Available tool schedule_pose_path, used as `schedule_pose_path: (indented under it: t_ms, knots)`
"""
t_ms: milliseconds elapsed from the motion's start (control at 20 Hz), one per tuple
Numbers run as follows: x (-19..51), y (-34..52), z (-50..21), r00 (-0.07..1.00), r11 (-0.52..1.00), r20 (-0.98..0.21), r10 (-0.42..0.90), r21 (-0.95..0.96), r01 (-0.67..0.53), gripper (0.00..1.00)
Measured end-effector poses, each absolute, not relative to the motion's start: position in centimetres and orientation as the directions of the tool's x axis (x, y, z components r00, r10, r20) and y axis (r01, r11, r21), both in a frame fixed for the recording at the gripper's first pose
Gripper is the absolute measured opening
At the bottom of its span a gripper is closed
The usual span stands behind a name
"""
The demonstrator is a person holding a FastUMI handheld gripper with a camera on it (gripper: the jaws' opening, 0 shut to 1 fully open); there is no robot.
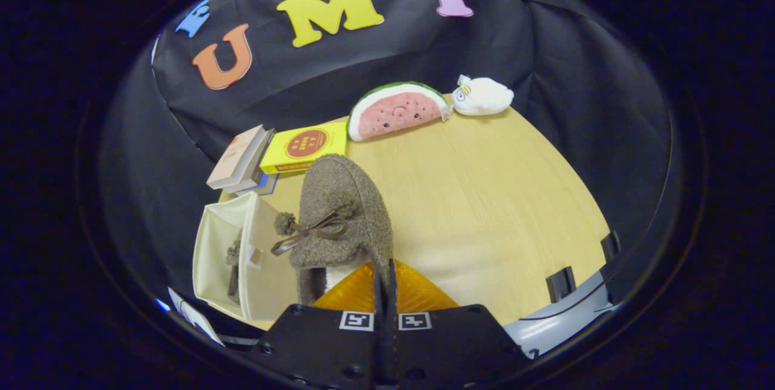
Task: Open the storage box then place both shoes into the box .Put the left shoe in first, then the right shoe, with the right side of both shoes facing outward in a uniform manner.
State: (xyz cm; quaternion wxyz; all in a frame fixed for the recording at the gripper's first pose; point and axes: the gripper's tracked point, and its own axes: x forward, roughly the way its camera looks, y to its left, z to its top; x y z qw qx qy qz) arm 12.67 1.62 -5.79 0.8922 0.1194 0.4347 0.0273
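Shoe (pixel 339 214), brown and fuzzy with a bow, is hanging off the tool (pixel 385 284), whose fingers are pinching together on its heel edge. Just left, the storage box (pixel 221 257) is standing open with another shoe (pixel 234 269) inside. Right of them, the bench (pixel 484 196) is lying bare toward its rounded edge.
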Motion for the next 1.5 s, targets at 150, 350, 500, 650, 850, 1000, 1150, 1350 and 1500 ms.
schedule_pose_path:
  t_ms: [150, 350, 500, 650, 850, 1000, 1150, 1350, 1500]
  knots:
    - [11.9, 6.0, -3.6, 0.627, 0.967, -0.754, 0.197, 0.255, 0.003, 0.00]
    - [11.3, 12.0, -1.8, 0.634, 0.967, -0.739, 0.229, 0.246, -0.064, 0.00]
    - [10.6, 16.9, -1.6, 0.617, 0.959, -0.739, 0.271, 0.259, -0.112, 0.00]
    - [10.5, 21.0, -2.1, 0.600, 0.947, -0.737, 0.311, 0.292, -0.133, 0.00]
    - [11.3, 24.3, -4.0, 0.613, 0.952, -0.736, 0.286, 0.288, -0.098, 0.00]
    - [12.1, 25.6, -5.6, 0.635, 0.959, -0.733, 0.246, 0.277, -0.053, 0.00]
    - [12.5, 26.0, -7.2, 0.652, 0.973, -0.734, 0.188, 0.229, -0.023, 0.00]
    - [12.1, 26.4, -9.0, 0.661, 0.984, -0.738, 0.136, 0.176, -0.006, 0.00]
    - [11.8, 26.3, -9.9, 0.667, 0.989, -0.738, 0.099, 0.148, 0.017, 0.00]
